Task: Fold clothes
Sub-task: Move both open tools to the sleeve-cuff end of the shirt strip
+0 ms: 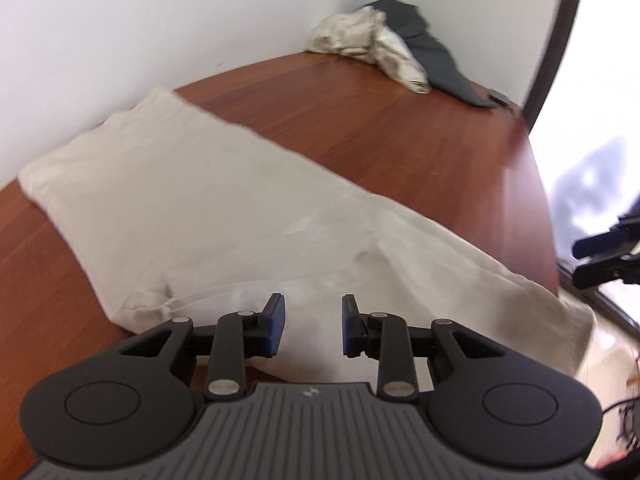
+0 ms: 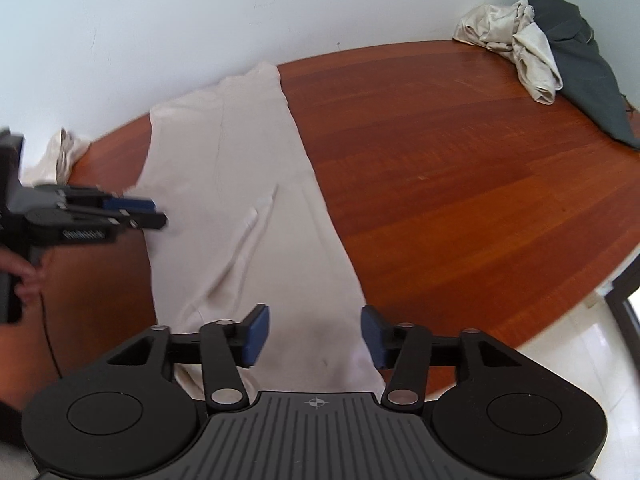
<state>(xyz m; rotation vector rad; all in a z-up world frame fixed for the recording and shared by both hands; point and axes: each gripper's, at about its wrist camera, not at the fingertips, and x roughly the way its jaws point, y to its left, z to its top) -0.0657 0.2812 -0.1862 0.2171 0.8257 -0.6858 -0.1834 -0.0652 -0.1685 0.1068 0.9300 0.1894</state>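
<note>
1. On the brown wooden table (image 2: 440, 168) lies a long beige garment (image 2: 240, 208), spread flat and already narrowed into one long strip. It runs from the wall side to the near edge of the table.

2. The near end of this garment hangs a little over the table edge, just under the two tools. A crease and some small wrinkles show in its middle part.

3. The left gripper (image 1: 313, 326) hovers over the near end of the garment. Its jaws stand partly apart and nothing is between the pads; I see only cloth below them.

4. The right gripper (image 2: 313, 338) is also above the near end, with its jaws wider apart. It holds nothing.

5. In the right wrist view the left tool comes in from the side, with a hand (image 2: 22, 276) of the person on its handle.

6. In the far corner waits a pile: a crumpled beige cloth (image 2: 516, 44) and a dark grey garment (image 2: 580, 64). Another small crumpled beige piece (image 2: 60, 156) lies near the wall on the other side.

7. My judgement: the lengthwise folding of this garment seems done, but the strip must still be folded across into a compact packet. The pile in the corner looks not folded at all, so most of the work remains.
</note>
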